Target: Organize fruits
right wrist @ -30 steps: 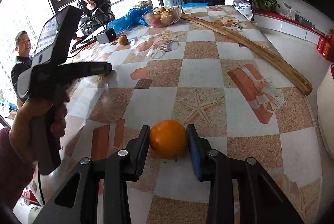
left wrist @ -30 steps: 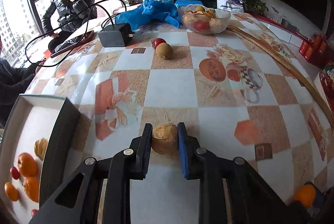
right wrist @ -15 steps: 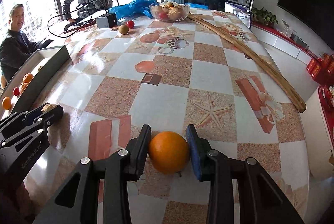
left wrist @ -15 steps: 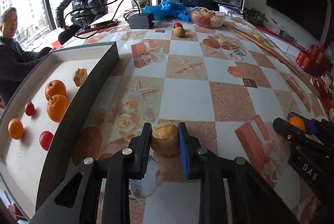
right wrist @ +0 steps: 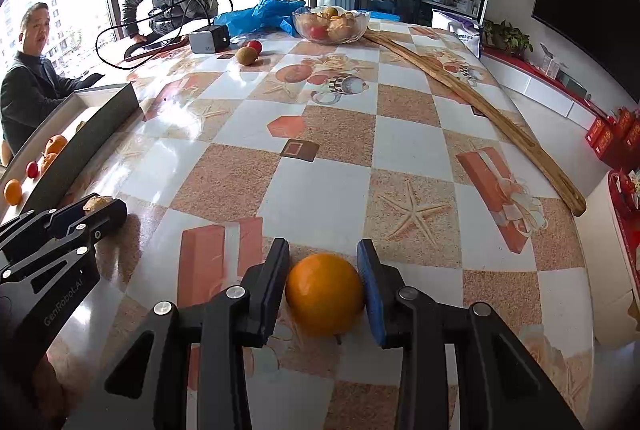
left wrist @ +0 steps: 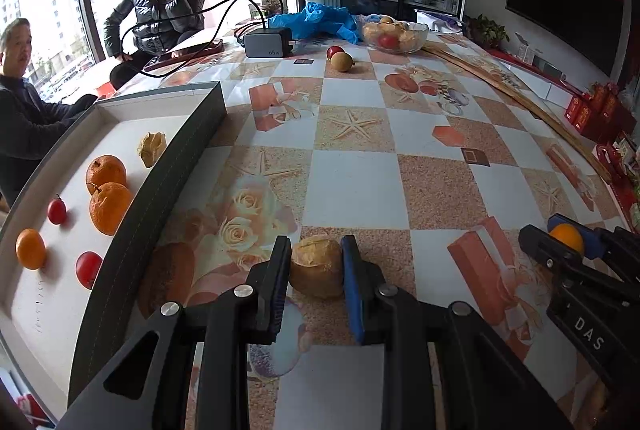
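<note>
Here, the left wrist view showed the left gripper clamped on a brown cracked fruit beside the tray, whose oranges and red fruits lay plainly visible. From the right wrist view, the right gripper pinched an orange above the table, the glass bowl far beyond.

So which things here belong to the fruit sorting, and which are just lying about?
Part of the job:
- left gripper, shut on a tan fruit
- right gripper, shut on an orange
- tray with fruit in it
- glass bowl of fruit
- two loose fruits

Lying about:
- charger
- blue bag
- wooden strip
</note>
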A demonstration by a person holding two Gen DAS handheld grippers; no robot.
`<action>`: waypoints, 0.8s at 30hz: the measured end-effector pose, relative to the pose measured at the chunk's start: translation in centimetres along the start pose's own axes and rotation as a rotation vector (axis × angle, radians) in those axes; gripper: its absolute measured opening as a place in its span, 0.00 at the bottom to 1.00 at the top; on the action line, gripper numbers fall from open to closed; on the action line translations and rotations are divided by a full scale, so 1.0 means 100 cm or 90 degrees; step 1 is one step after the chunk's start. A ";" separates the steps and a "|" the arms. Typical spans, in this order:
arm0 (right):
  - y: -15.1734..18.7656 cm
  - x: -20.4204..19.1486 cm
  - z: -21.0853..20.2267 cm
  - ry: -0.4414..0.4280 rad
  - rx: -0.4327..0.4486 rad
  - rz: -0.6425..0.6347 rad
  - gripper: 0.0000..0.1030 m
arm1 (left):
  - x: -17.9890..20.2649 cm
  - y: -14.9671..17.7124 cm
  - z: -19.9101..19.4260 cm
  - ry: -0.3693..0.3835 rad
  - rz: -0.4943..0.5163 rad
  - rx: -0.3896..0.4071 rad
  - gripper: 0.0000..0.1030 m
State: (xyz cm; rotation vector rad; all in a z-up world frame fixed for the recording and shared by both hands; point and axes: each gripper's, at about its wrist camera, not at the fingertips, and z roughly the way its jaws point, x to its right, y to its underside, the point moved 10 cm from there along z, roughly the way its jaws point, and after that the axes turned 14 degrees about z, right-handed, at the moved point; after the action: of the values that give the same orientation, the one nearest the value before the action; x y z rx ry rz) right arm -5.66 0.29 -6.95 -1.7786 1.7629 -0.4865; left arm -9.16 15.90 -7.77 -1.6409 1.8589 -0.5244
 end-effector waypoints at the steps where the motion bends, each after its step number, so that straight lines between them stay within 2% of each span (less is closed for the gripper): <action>1: 0.000 0.000 0.000 0.000 0.000 0.000 0.36 | 0.000 0.000 0.000 0.000 0.000 0.000 0.27; 18: 0.000 0.000 0.000 0.000 0.000 0.000 0.37 | -0.001 0.000 0.000 0.000 0.000 0.000 0.27; 21: 0.001 -0.002 0.001 -0.005 -0.004 -0.003 0.43 | -0.001 0.000 0.000 -0.001 0.000 0.000 0.27; 24: 0.001 -0.003 0.002 -0.004 -0.006 -0.010 0.44 | -0.001 0.000 0.001 0.000 0.000 0.000 0.27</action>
State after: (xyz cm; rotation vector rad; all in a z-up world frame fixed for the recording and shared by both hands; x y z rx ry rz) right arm -5.65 0.62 -7.10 -1.7997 1.7512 -0.4786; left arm -9.10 15.98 -7.80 -1.6412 1.8585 -0.5244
